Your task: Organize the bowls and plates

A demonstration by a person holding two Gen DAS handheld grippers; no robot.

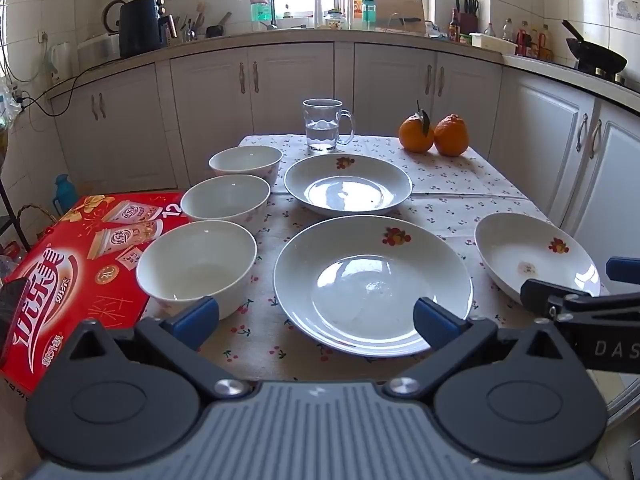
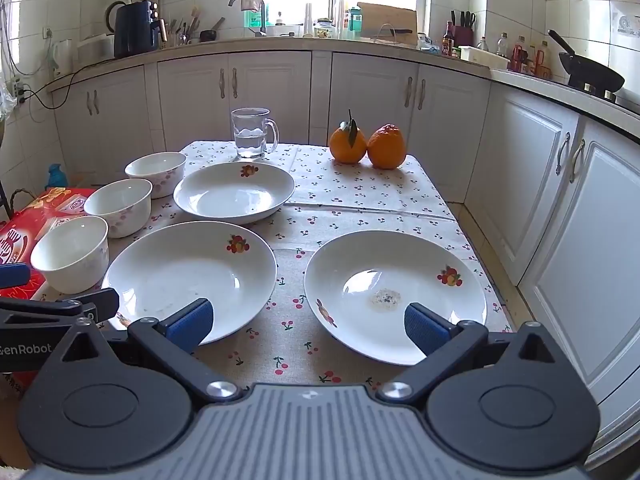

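Note:
Three white bowls stand in a row down the table's left side: near point(image 1: 196, 264), middle point(image 1: 226, 200), far point(image 1: 245, 162). Three white plates with fruit prints lie flat: a far one point(image 1: 347, 184), a near middle one point(image 1: 372, 284) and a right one point(image 2: 394, 292) with a small stain at its centre. My left gripper point(image 1: 316, 320) hangs open above the table's near edge, between the near bowl and the middle plate. My right gripper point(image 2: 308, 324) hangs open between the middle plate point(image 2: 188, 280) and the right plate. Both hold nothing.
A glass mug of water point(image 1: 322, 125) and two oranges point(image 1: 434, 133) stand at the table's far end. A red carton point(image 1: 68, 276) sits left of the table beside the bowls. White kitchen cabinets point(image 2: 560, 220) run close along the right and behind.

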